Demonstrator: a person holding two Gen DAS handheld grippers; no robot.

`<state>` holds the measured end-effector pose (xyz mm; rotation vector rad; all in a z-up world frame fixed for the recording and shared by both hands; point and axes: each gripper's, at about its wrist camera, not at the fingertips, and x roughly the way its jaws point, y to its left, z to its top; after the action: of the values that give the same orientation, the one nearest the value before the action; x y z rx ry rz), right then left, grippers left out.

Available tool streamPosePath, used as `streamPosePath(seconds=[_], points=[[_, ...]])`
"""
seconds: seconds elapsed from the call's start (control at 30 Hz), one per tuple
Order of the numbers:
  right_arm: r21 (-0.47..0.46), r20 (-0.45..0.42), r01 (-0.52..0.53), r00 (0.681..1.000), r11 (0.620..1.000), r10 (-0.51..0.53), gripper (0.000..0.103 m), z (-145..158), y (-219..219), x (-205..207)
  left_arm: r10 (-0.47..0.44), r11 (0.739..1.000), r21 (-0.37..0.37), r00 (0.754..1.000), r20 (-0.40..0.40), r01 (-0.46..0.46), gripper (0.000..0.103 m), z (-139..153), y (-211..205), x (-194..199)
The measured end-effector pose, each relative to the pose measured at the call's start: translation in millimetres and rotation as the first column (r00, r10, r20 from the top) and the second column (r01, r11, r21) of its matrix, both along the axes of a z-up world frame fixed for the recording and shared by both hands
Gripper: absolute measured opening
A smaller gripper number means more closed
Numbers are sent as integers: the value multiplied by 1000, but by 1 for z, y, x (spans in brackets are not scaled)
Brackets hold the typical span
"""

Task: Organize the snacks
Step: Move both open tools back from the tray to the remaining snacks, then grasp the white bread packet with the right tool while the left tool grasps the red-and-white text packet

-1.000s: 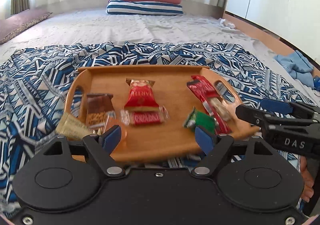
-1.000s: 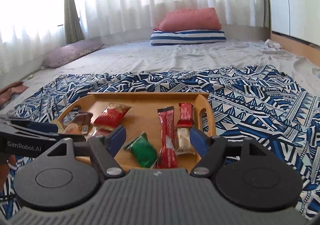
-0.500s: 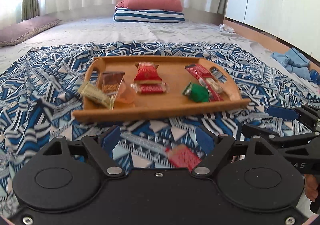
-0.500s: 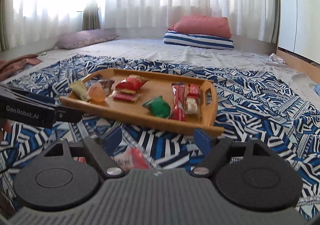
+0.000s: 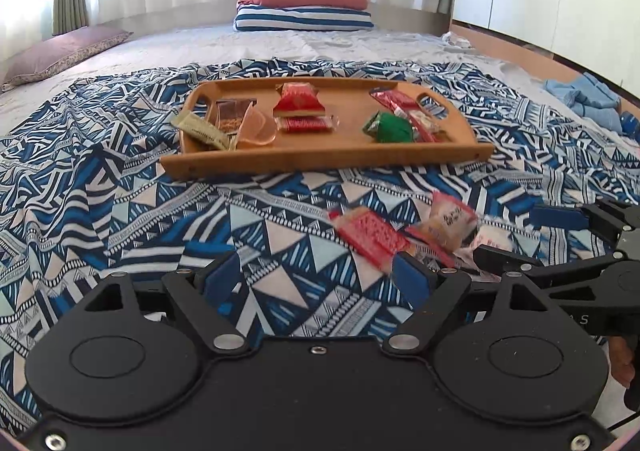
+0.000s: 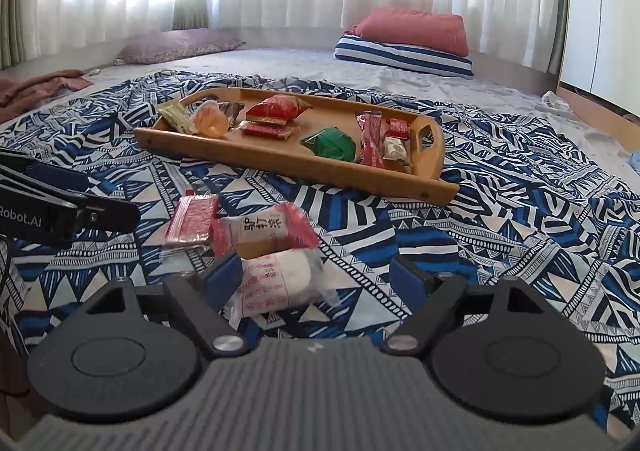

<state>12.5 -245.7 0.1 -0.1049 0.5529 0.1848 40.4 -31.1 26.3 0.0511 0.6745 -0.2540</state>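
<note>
With my right gripper [image 6: 316, 279] and left gripper [image 5: 318, 277] both spread wide and empty, the white snack packet [image 6: 276, 283] near the blanket's [image 6: 520, 219] front edge looks light, crinkly and slippery, so I'd pinch its plump middle.

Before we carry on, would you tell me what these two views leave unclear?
- White snack packet: near end hidden by the right tool in the right wrist view.
- Red packet: print motion-blurred in the left wrist view.
- Brown snack on the wooden tray: half covered by the peach cup.

Tan wooden tray [image 5: 320, 161], blue-white geometric sheet [image 5: 120, 219], green snack [image 6: 332, 143], red packets [image 6: 192, 219]
</note>
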Motion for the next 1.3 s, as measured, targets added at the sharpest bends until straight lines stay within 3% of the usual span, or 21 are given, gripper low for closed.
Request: streamPosePath(seconds=[0.2,0.4,0.57,0.73,1.23,1.3], points=[[7,-7,-9,1000,1000,9,89,-3,1,-1,2,1000,-7,1000,-18,-2,82,-7,-2,-3],[49,-25,-37,999,998,39,88,-6,0,-1,-8,1000,-27,999,-34,7,71,-11,-9,2],[38,-23,-63,998,997,64,61,-10,7,-4,-11,998,-60,998,-59,8,56,-13,-13,10],[48,-12,-59,998,997,59,56,-9,6,-7,-13,996,-84,997,-73,7,52,-15,-20,17],[76,-9,-9,1000,997,9,56,-8,-5,-9,9,992,-121,997,-77,-18,35,-16,-41,38],[78,-10,-8,1000,997,9,56,-8,-6,-9,14,992,-125,997,-75,-24,28,-17,-43,40]])
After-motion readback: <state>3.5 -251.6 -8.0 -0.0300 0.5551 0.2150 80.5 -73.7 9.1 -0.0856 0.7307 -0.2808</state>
